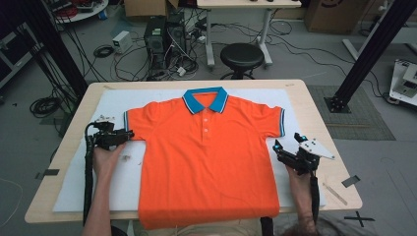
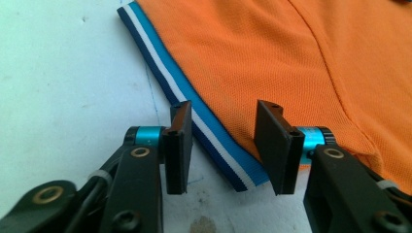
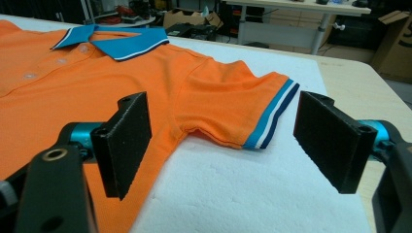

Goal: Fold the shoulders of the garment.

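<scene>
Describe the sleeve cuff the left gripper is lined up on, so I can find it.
On the white mat lies an orange polo shirt. Its sleeve at the high view's left ends in a striped cuff: navy, white and blue bands, sitting between the left gripper open fingers.

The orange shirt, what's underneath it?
The orange polo shirt lies on a white foam sheet covering the wooden table. Anything lying beneath the shirt itself is hidden by the fabric.

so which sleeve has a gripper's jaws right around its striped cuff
The sleeve at the left of the high view: the left gripper has its open jaws on either side of its striped cuff. The right gripper sits below the other sleeve, clear of it.
</scene>
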Tool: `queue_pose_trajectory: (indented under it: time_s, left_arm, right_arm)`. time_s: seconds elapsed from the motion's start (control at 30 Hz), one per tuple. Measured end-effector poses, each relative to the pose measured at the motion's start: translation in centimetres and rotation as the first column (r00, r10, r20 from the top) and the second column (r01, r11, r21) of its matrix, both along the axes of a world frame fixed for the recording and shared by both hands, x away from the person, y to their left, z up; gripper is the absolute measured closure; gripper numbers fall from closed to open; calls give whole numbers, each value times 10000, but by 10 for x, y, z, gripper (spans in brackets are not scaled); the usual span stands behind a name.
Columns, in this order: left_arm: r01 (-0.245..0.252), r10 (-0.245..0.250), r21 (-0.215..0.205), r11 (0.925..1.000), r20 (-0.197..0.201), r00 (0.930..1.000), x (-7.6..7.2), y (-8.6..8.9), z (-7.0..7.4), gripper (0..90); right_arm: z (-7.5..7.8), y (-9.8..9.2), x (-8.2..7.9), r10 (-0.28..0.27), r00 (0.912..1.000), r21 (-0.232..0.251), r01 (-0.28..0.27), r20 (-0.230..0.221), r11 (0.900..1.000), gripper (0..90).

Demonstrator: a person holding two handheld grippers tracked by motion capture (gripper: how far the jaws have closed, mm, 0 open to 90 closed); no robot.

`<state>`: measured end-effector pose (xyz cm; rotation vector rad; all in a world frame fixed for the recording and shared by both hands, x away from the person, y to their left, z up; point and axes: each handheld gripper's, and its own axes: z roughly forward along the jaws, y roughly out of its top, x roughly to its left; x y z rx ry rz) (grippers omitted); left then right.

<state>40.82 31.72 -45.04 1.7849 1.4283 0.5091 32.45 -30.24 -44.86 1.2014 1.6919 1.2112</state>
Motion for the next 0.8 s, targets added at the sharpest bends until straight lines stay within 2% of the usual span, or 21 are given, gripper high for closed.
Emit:
queue_pose_trajectory:
  time_s: [0.03,0.1,0.13,0.27,0.37,0.4,0.47,0.57,0.67,0.73,0.77,0.8]
  left_arm:
    - [0,0,0,10000,0,10000,0,0,0,641]
    - [130,-130,-242,9996,10,9999,0,1,-1,668]
    - [225,-224,-327,9992,29,9997,0,1,0,730]
    - [306,-305,-16,9995,120,9995,-1,-3,6,814]
    - [365,-365,7,9993,566,9977,-4,-8,21,829]
    - [450,-423,-323,9985,801,9959,-5,-9,29,832]
    - [526,-505,-270,9982,736,9960,-4,-14,34,832]
    - [786,-756,-374,9962,760,9942,-1,-20,37,831]
    - [1080,-1027,-603,9923,848,9911,2,-33,35,831]
    - [1119,-1067,-572,9921,859,9906,3,-37,34,831]
    - [1378,-1321,-594,9887,921,9870,3,-47,32,831]
    - [1378,-1321,-594,9887,921,9870,3,-47,32,831]
  right_arm:
    - [0,0,0,2,10000,-7,-2,-2,10000,219]
    - [0,0,0,-1,10000,-31,1,15,10000,220]
    - [0,0,0,-7,10000,-33,7,19,10000,220]
    - [0,1,-1,-15,10000,-60,15,44,10000,220]
    - [0,1,-1,-31,10000,-70,31,45,10000,220]
    - [0,1,-1,-34,10000,-94,34,51,10000,220]
    - [0,2,-1,-43,10000,-83,43,-4,10000,220]
    - [0,2,-1,-44,10000,-104,44,7,9999,220]
    - [0,1,0,-20,10000,-132,20,34,9999,220]
    - [0,1,0,-16,10000,-130,16,38,9999,220]
    - [0,1,0,-12,10000,-147,12,31,9999,219]
    - [0,1,0,-9,10000,-169,9,32,9999,220]
